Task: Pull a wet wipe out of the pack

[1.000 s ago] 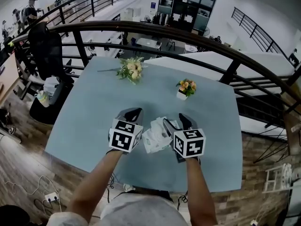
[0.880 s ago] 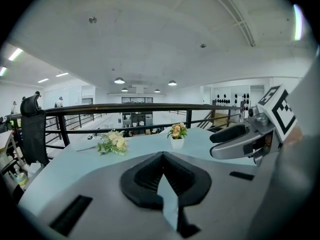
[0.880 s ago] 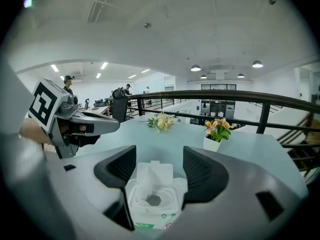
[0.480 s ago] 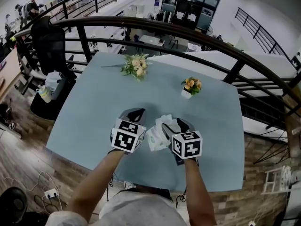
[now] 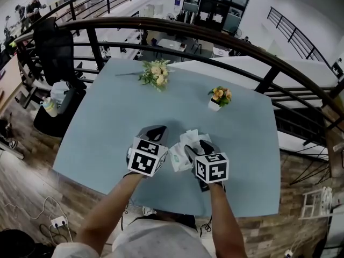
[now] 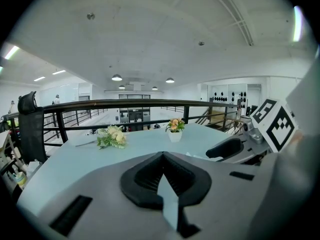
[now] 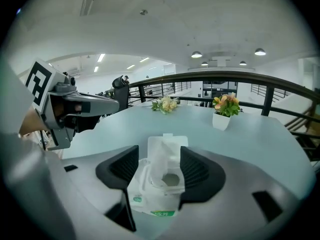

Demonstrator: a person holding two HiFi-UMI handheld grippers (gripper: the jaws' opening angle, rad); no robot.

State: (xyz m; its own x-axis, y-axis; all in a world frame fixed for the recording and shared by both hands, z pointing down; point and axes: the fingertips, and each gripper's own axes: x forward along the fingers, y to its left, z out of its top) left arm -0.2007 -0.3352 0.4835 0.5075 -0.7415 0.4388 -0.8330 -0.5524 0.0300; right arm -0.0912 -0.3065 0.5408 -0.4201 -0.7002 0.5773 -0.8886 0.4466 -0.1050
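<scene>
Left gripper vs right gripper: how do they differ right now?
The left gripper has its fingers shut on nothing; the right gripper has them apart, just been closing, either side of the wet wipe standing out of the pack. Left sits beside the pack, right over it. Both tilt downward.

On a pale blue table (image 5: 97, 138) the pack of wet wipes (image 5: 179, 156) lies near the front edge with a white wipe (image 5: 191, 137) standing up from it. The left gripper (image 5: 152, 131) is just beside its left and the right gripper (image 5: 198, 147) is over its right part. The right gripper's jaws have just been closing and stand apart around the wipe, though from above I cannot tell whether they touch it. Farther back a bunch of flowers (image 5: 155, 74) lies well apart from a small white pot of orange flowers (image 5: 217, 99), before a dark curved railing (image 5: 215, 39).
</scene>
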